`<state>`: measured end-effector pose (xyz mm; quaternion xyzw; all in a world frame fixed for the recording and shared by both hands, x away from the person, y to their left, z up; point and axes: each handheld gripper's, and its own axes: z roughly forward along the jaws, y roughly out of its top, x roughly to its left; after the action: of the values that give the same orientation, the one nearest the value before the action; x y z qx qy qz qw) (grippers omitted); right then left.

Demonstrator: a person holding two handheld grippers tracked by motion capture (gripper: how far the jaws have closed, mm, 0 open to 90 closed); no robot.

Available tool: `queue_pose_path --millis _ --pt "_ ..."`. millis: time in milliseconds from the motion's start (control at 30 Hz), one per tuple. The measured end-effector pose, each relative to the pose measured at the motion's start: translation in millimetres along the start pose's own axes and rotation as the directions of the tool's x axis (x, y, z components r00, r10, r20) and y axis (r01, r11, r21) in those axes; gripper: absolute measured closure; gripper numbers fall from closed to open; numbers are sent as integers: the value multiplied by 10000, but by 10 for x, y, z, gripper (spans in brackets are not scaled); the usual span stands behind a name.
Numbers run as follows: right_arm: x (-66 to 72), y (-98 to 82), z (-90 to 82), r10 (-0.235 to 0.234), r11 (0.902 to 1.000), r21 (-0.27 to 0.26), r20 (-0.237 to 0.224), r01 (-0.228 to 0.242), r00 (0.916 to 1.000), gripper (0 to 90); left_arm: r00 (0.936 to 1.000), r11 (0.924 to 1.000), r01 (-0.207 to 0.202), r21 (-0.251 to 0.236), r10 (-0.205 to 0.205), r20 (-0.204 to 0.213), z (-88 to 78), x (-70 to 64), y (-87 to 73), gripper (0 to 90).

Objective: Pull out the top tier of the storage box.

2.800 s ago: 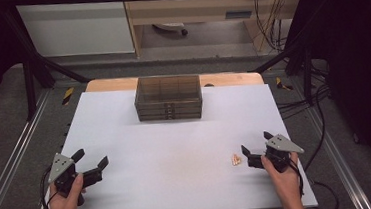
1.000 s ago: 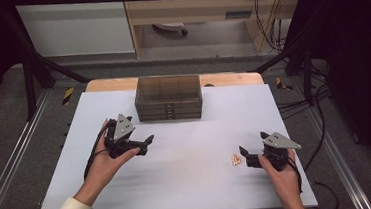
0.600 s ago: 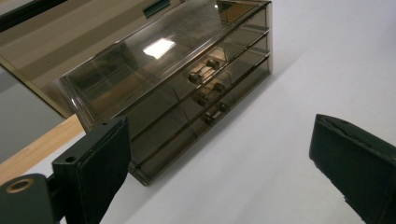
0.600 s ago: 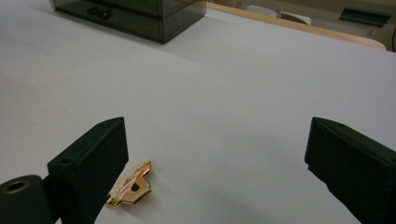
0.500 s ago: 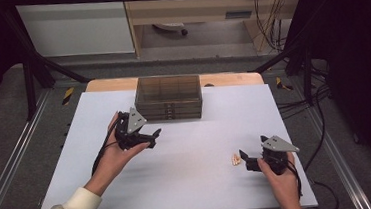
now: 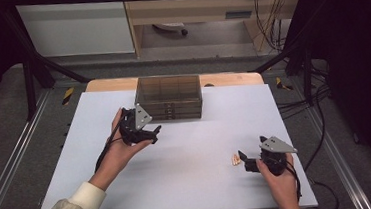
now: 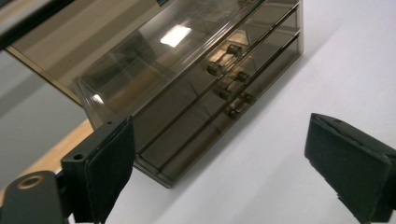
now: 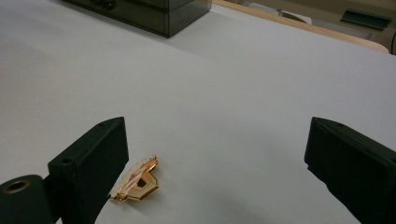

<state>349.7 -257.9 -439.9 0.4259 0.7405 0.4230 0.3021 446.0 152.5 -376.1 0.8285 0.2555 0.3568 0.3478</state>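
A smoky transparent drawer box (image 6: 169, 97) with three stacked drawers stands at the far middle of the white table (image 6: 190, 184). My left gripper (image 6: 154, 132) hovers just in front of its left corner. In the left gripper view the drawer box (image 7: 187, 93) and its small knobs lie ahead of the left gripper (image 7: 219, 149), which is open. Its jaws have just been closing a little, with nothing between them. A small gold and pink ornament (image 6: 235, 159) lies near the front right. My right gripper (image 8: 217, 154) stands open, with the ornament (image 8: 138, 181) beside its left pad (image 8: 100, 158).
A wooden strip (image 6: 106, 84) runs along the table's far edge behind the box. Black frame bars and cables stand beyond the table on both sides. The corner of the drawer box (image 8: 140, 11) sits far off in the right gripper view.
My left hand has travelled from the near left corner up to the drawer box, creeping rightward over the last second. The right hand has stayed beside the ornament.
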Motion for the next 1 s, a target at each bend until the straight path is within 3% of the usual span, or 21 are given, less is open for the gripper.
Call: queue_pose_path --millis 167,333,400,567,600,667,900,1000 --pt "35 3 10 -206 9998 -14 -55 206 9998 68 9984 9998 -171 100 177 -540 64 21 38 114" --pt "22 -7 0 -115 9999 -22 22 115 9999 66 9988 9994 -202 276 213 -432 81 -7 123 125" --pt "14 -14 -9 -69 10000 -52 17 69 10000 66 9955 9976 -626 312 646 -691 71 -27 155 129" --pt "20 -7 -16 -85 9999 -67 -6 85 10000 65 9912 9939 -1017 416 1049 -813 94 -61 175 129" --pt "22 -7 -15 -98 9999 -74 -14 98 10000 65 9878 9913 -1233 470 1272 -896 109 -85 175 131" --pt "24 -7 -10 -99 9999 -88 -55 99 9999 65 9849 9884 -1417 547 1464 -929 121 -105 175 184" --pt "18 -11 -18 -41 9999 -115 -73 40 10000 63 9738 9785 -1909 787 1988 -1103 190 -177 176 196" --pt "20 -9 -18 -99 9999 -127 -83 98 9999 60 9704 9753 -2054 817 2138 -1127 205 -215 175 246"
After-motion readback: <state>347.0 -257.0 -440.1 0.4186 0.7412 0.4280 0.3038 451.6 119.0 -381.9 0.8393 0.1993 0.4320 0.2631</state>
